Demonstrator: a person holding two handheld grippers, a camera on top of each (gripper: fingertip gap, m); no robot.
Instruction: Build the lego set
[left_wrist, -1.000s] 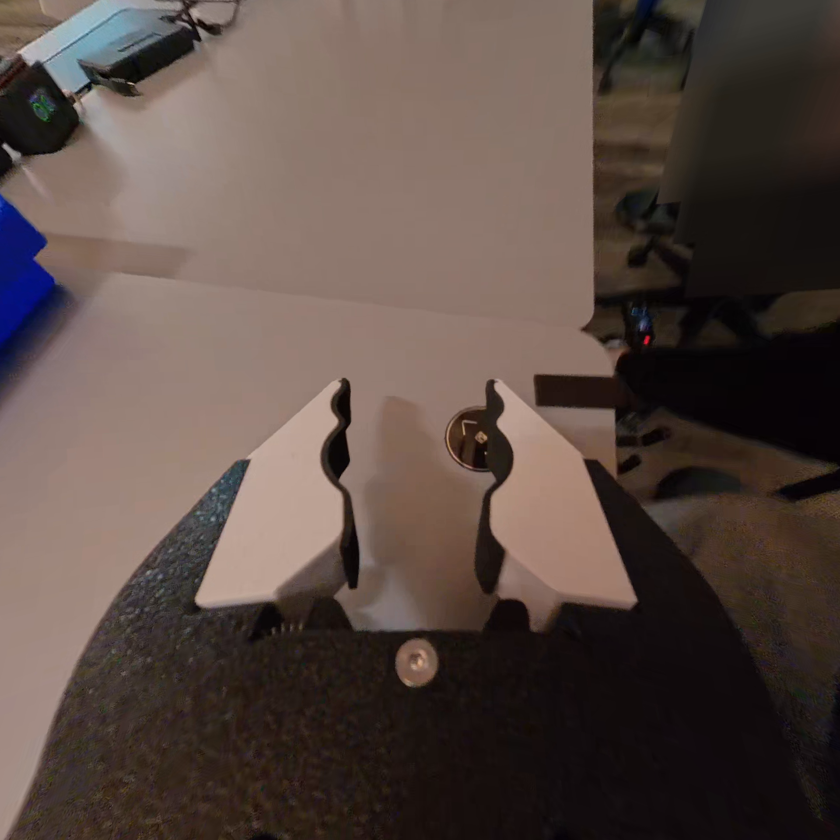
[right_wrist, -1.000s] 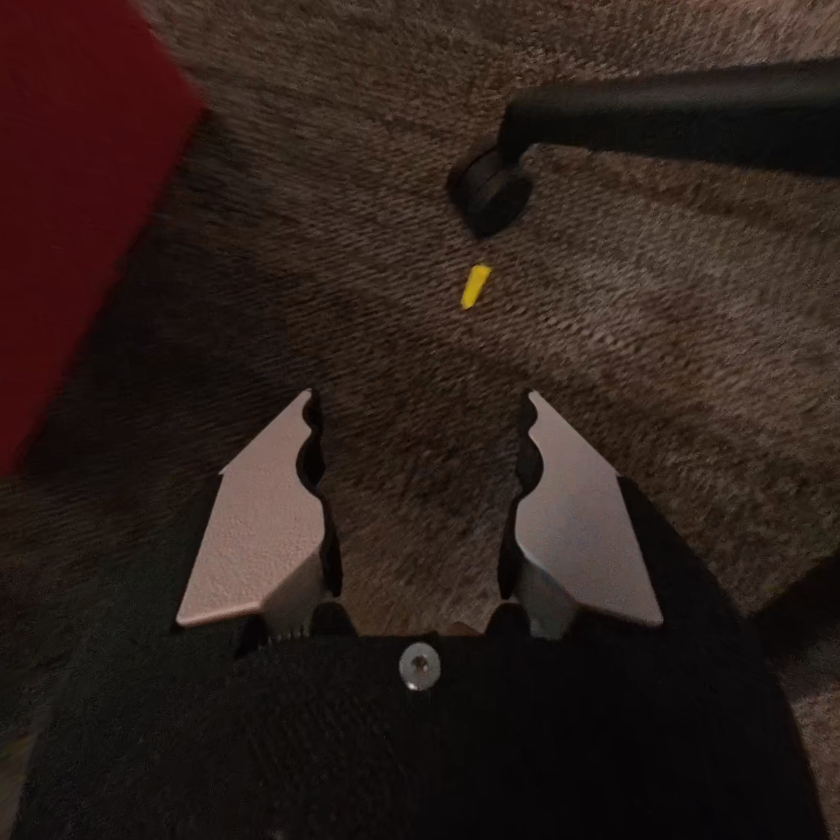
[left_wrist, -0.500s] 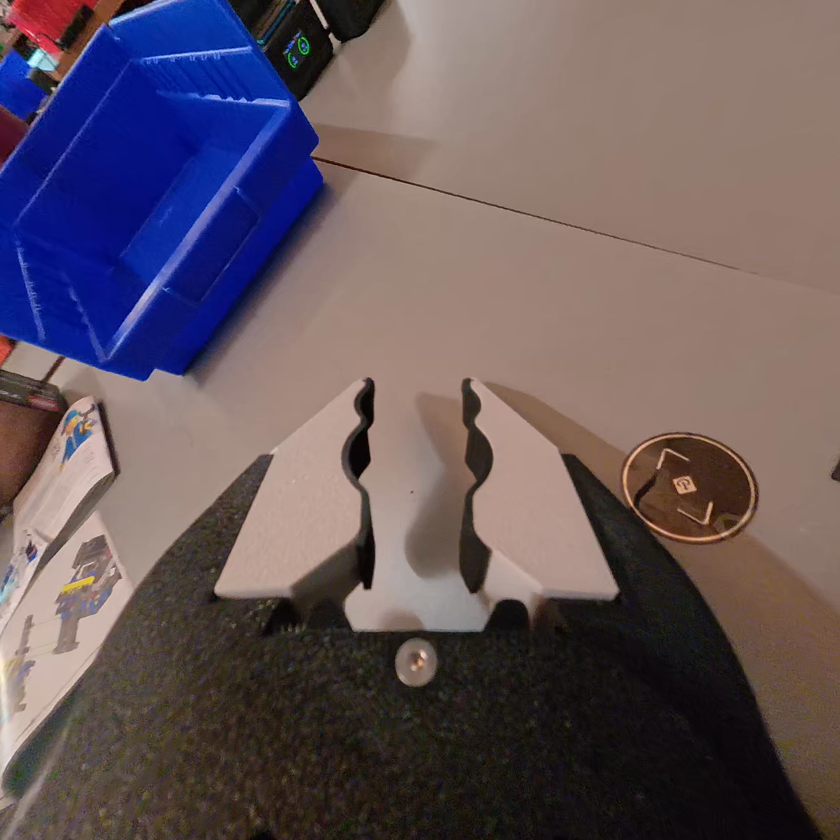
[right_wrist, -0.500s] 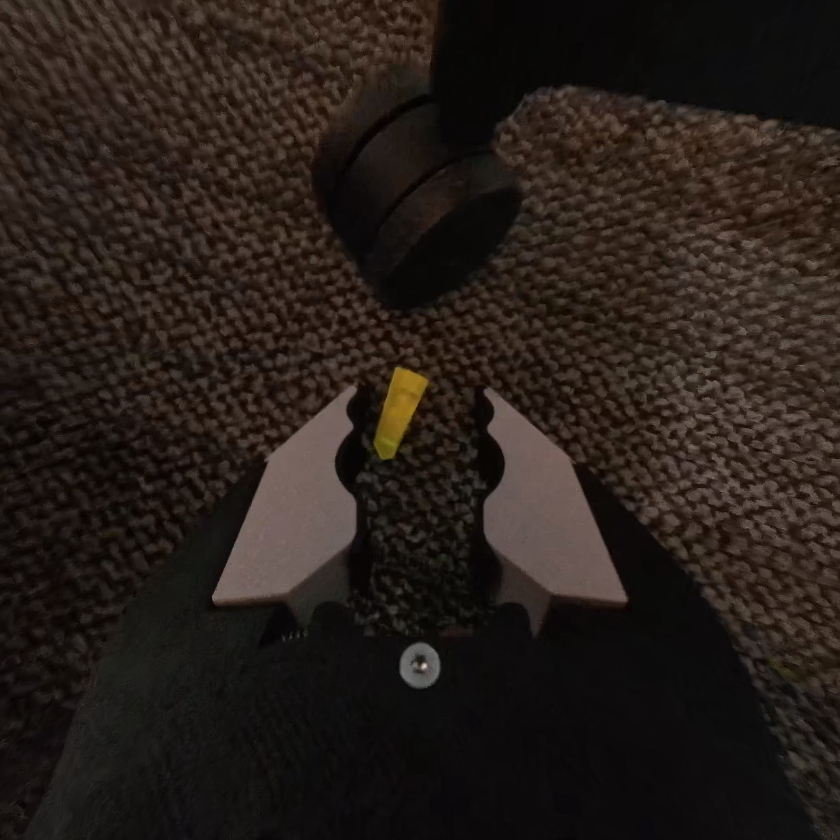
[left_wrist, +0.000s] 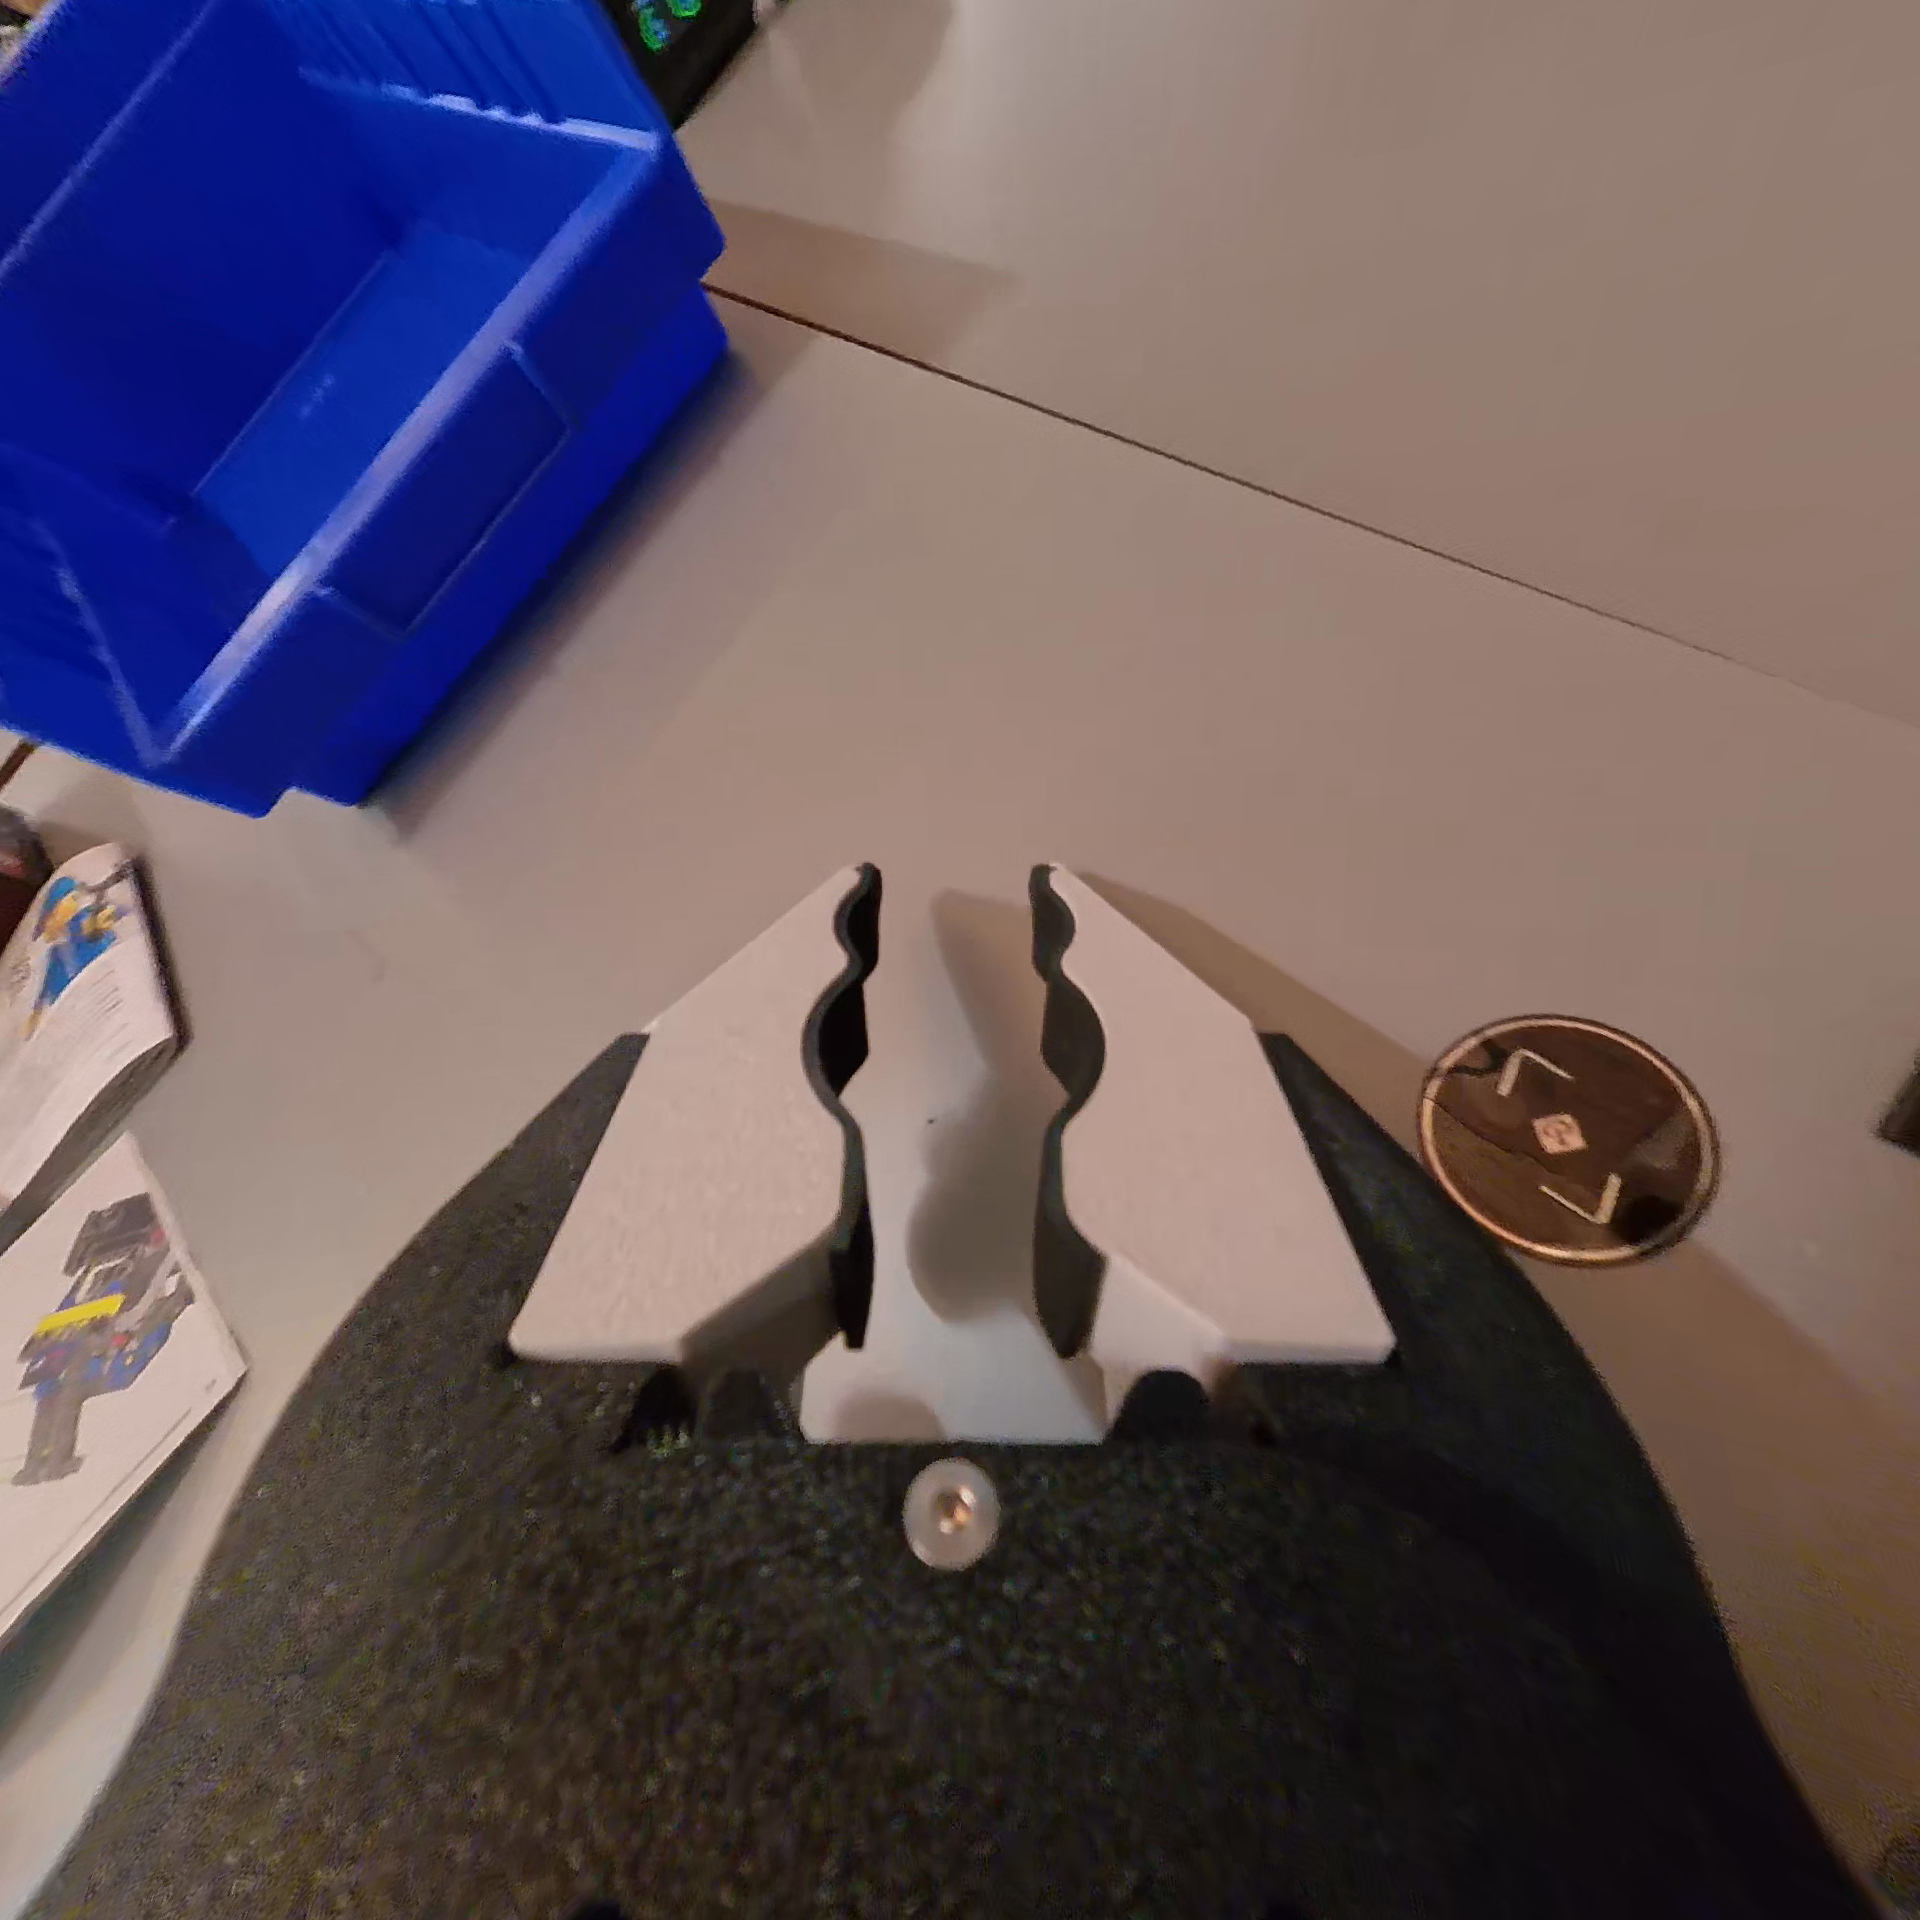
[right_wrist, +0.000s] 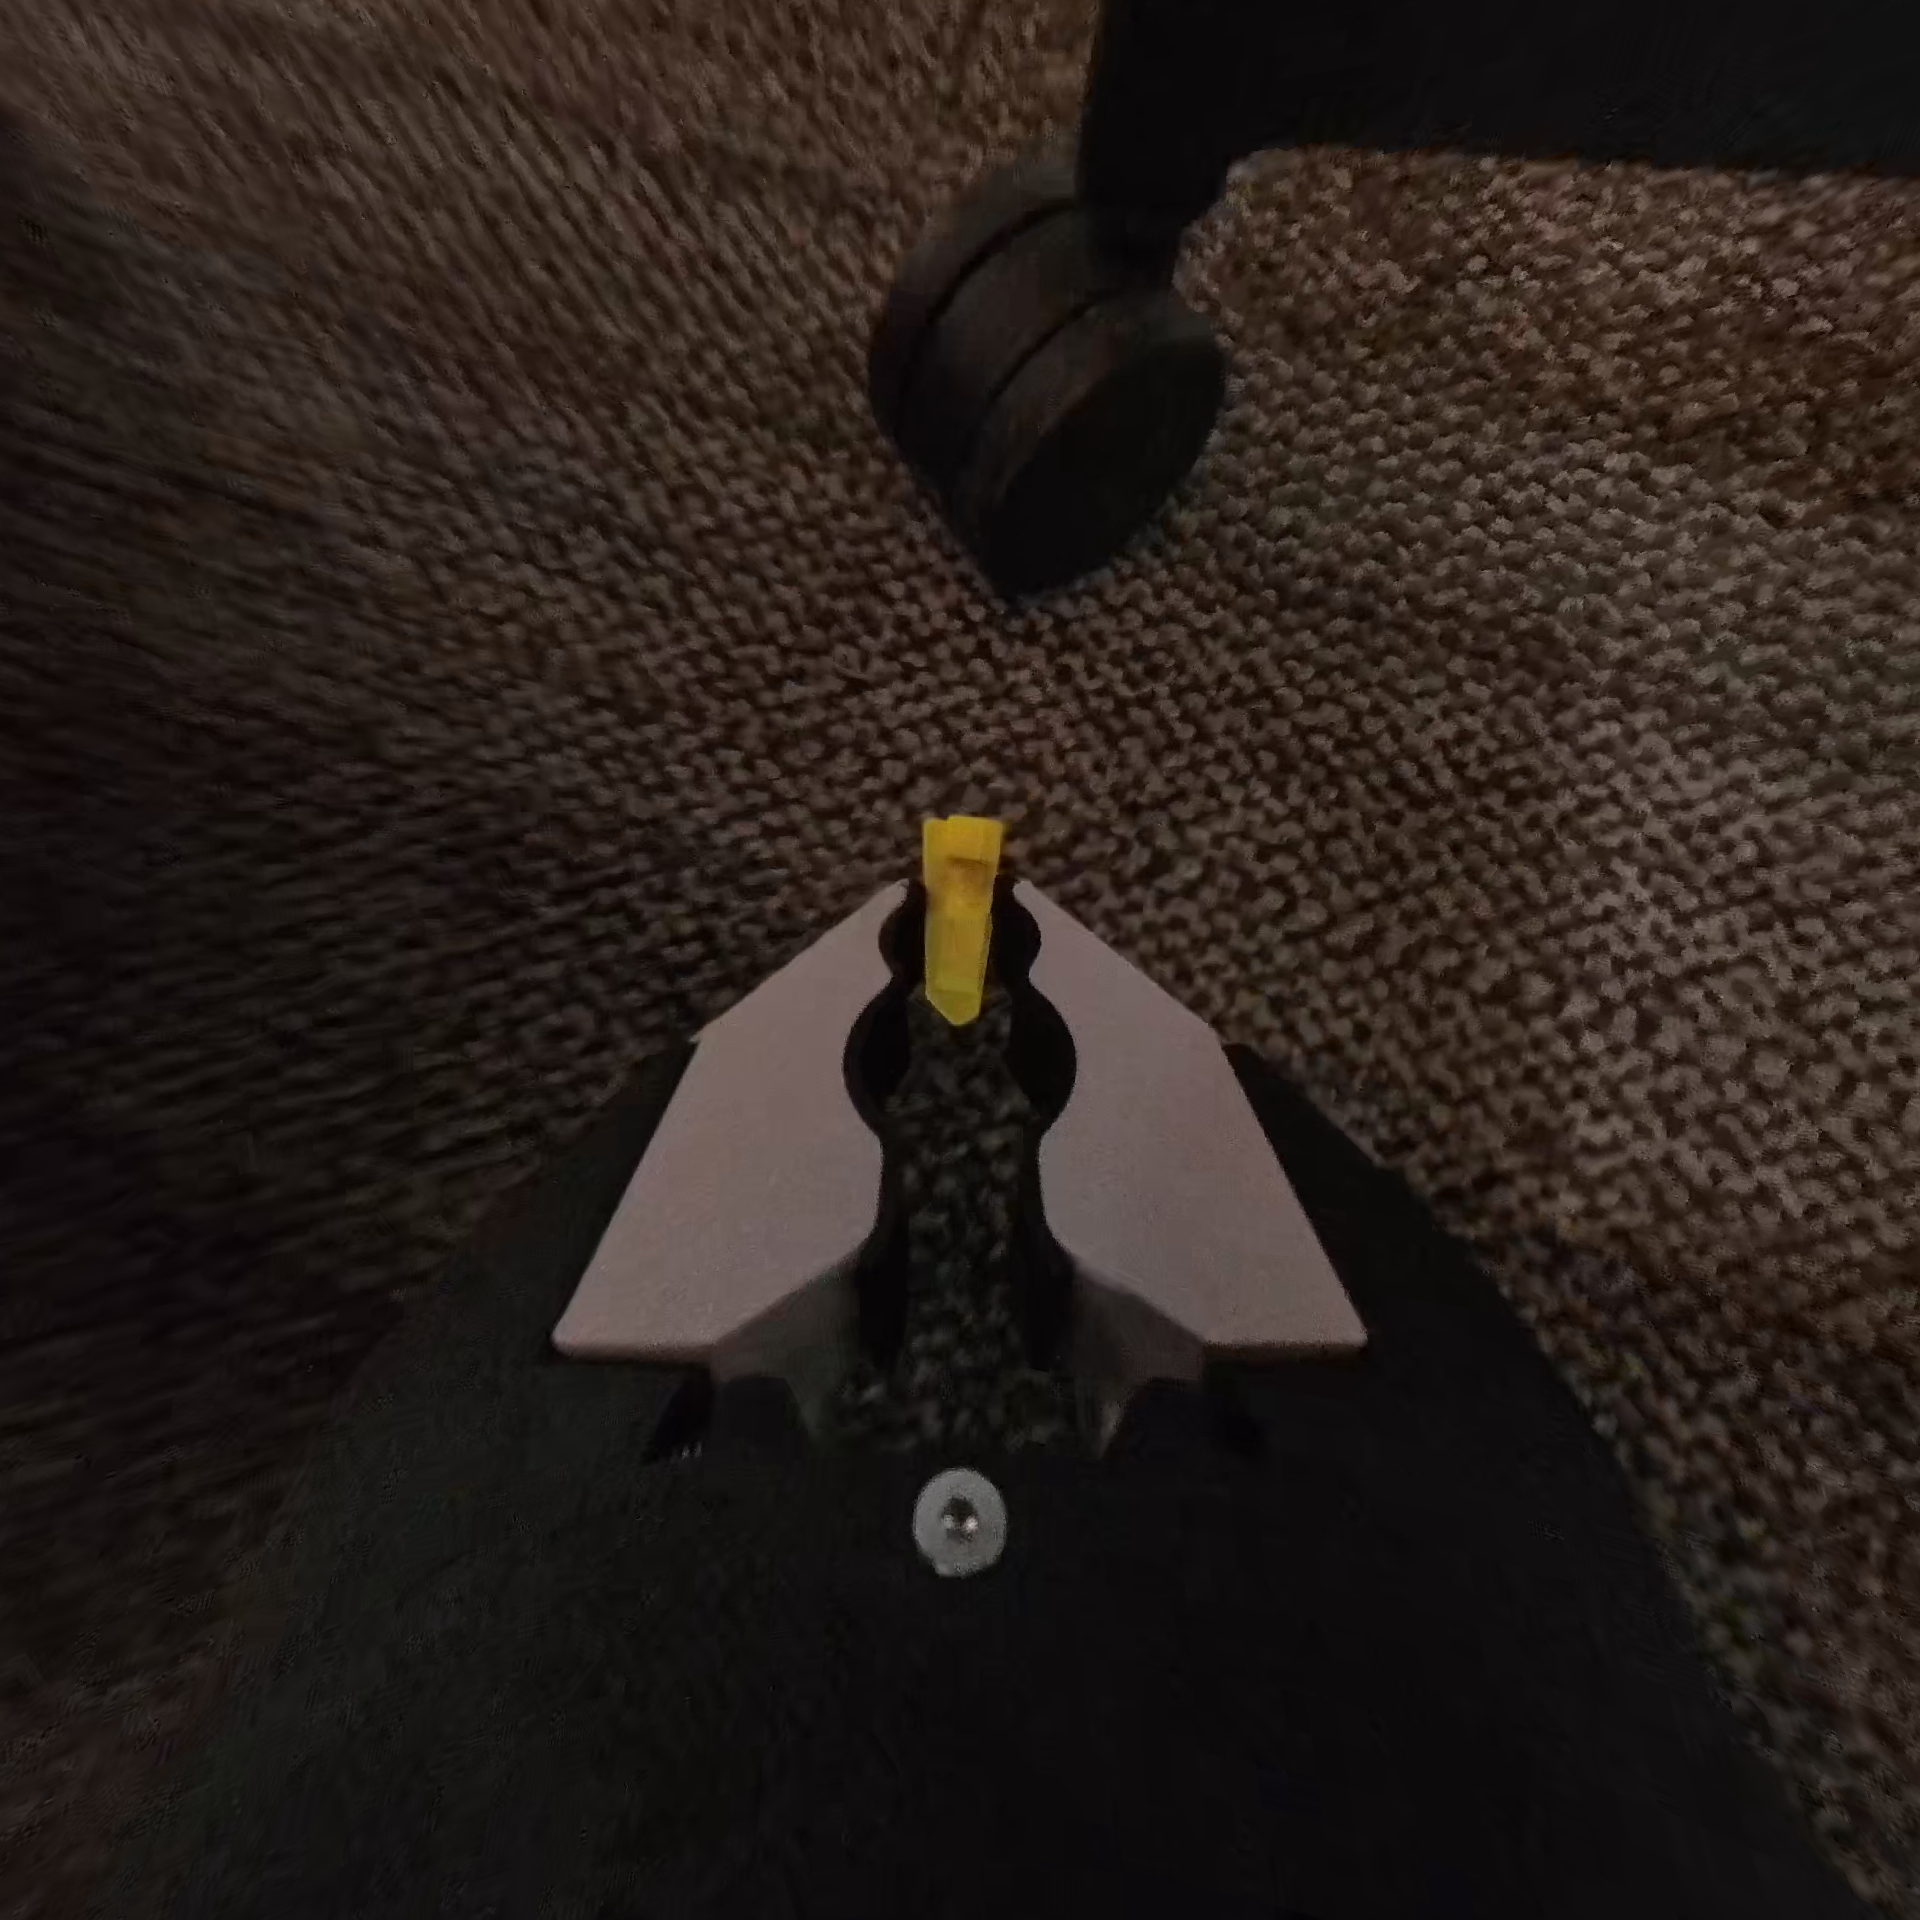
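Yellow piece (right_wrist: 961, 925) pinched over carpet (right_wrist: 1455, 831), caster (right_wrist: 1049, 395) beyond.

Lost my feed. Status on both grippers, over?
Left gripper open, bare, over grey table. Right gripper shut on yellow piece above carpet. Chair caster just ahead.

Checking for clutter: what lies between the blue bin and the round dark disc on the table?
In the left wrist view, bare grey table and the left tool's empty fingertips lie between blue bin and disc.
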